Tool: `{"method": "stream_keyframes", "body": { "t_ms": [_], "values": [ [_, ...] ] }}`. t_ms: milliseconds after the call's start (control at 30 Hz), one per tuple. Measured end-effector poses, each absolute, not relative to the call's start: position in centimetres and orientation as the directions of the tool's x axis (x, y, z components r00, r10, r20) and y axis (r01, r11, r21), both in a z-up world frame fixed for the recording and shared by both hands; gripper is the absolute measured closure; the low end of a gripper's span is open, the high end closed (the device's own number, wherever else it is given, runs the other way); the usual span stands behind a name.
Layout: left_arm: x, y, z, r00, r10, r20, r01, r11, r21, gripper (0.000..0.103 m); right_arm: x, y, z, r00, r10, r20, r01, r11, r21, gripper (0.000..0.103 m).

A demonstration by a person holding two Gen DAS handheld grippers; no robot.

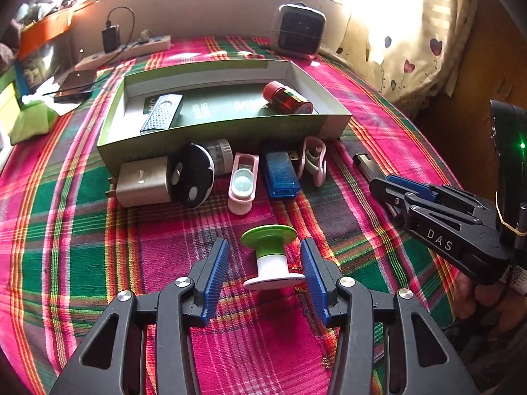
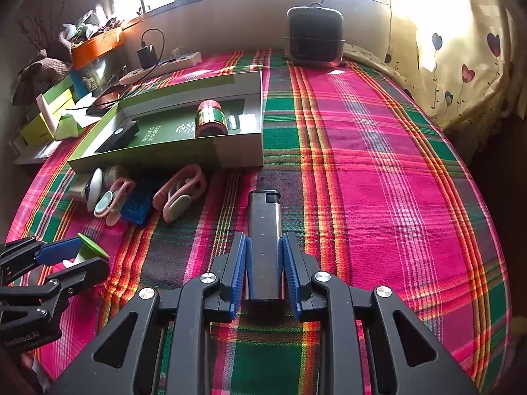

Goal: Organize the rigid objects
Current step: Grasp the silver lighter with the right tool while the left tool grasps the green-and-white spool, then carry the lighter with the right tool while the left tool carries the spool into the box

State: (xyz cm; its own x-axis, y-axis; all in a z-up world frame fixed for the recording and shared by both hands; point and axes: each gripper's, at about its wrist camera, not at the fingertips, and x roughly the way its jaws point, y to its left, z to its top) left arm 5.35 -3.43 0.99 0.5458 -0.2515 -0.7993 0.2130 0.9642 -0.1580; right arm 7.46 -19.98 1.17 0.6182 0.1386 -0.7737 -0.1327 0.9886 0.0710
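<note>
My left gripper (image 1: 265, 263) is open, its blue pads on either side of a green-and-white spool (image 1: 270, 256) lying on the plaid cloth, with gaps on both sides. My right gripper (image 2: 265, 263) is shut on a silver lighter (image 2: 264, 230) that lies on the cloth. A green box (image 1: 230, 128) holds a red jar (image 1: 286, 97) and a grey remote (image 1: 161, 112). In front of it lie a white charger (image 1: 141, 181), a black round cap (image 1: 192, 174), a pink clip (image 1: 243, 182), a blue USB stick (image 1: 280, 174) and a second pink clip (image 1: 314, 159).
A small heater (image 1: 298, 29) stands at the back. A power strip (image 1: 125, 51) with a plugged adapter lies at the back left, near a phone (image 1: 74, 85) and green boxes (image 2: 49, 115). A curtain (image 2: 461, 49) hangs at the right.
</note>
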Motion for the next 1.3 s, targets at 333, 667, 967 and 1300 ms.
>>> {"method": "stream_keyframes", "body": {
  "t_ms": [333, 667, 967, 1300],
  "values": [
    [5.3, -3.0, 0.9, 0.556, -0.232, -0.798, 0.192, 0.970, -0.148, 0.070, 7.5, -20.0, 1.2, 0.618, 0.139, -0.774, -0.133, 0.989, 0.072, 0.079],
    [5.4, -3.0, 1.0, 0.557, -0.232, -0.797, 0.192, 0.970, -0.149, 0.070, 7.5, -20.0, 1.2, 0.619, 0.138, -0.774, -0.133, 0.989, 0.070, 0.079],
    [5.3, -3.0, 1.2, 0.562, -0.236, -0.793, 0.197, 0.969, -0.150, 0.070, 7.4, -20.0, 1.2, 0.619, 0.136, -0.773, -0.132, 0.989, 0.068, 0.079],
    [5.3, -3.2, 2.6, 0.581, -0.250, -0.774, 0.210, 0.966, -0.154, 0.070, 7.2, -20.1, 1.5, 0.625, 0.144, -0.768, -0.140, 0.988, 0.071, 0.079]
  ]
}}
